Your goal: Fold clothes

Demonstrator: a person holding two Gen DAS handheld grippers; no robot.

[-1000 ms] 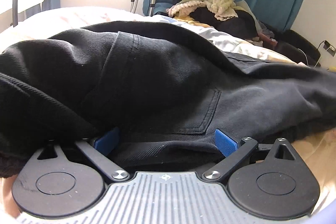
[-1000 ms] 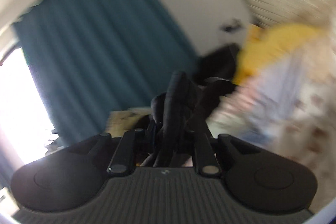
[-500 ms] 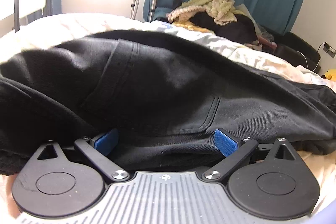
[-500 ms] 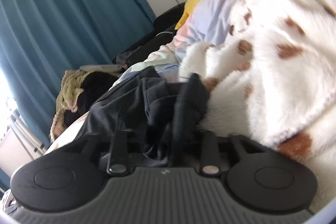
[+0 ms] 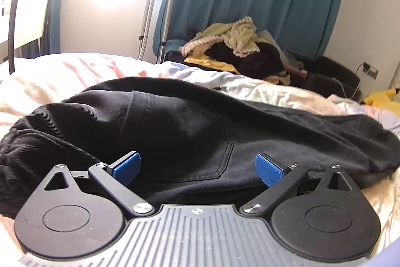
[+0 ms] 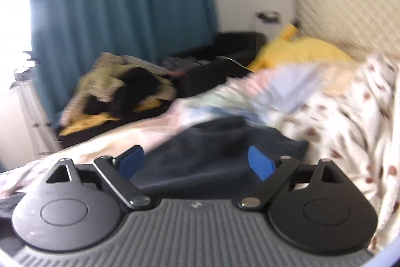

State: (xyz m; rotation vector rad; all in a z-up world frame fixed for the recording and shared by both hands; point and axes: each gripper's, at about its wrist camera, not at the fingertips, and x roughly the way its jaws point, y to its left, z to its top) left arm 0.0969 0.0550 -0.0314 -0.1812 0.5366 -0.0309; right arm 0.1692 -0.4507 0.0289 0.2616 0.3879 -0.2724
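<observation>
Black trousers (image 5: 190, 121) lie folded on a bed (image 5: 62, 74). The left claw (image 5: 197, 165) sits wide open just in front of them, and the right claw (image 6: 196, 162) is wide open over their dark, blurred end (image 6: 212, 142).

Right gripper (image 6: 197, 162): at 6 o'clock, fingers (image 6: 260, 163) spread wide, blue pads facing inward, nothing clamped between them.
Trousers (image 6: 212, 142): dark, bunched, lying on the bed (image 6: 120, 139) between and just beyond the fingers; contact with the pads cannot be told through the blur.
Spotted blanket (image 6: 350, 111): white with brown spots, 3 o'clock, touching the trousers' right edge.
Yellow cushion (image 6: 300, 49): 1 o'clock, below the headboard (image 6: 350, 9).
Clothes heap (image 6: 120, 86): 9 to 10 o'clock, beyond the bed.
Curtain (image 6: 112, 4): teal, 11 o'clock.
</observation>
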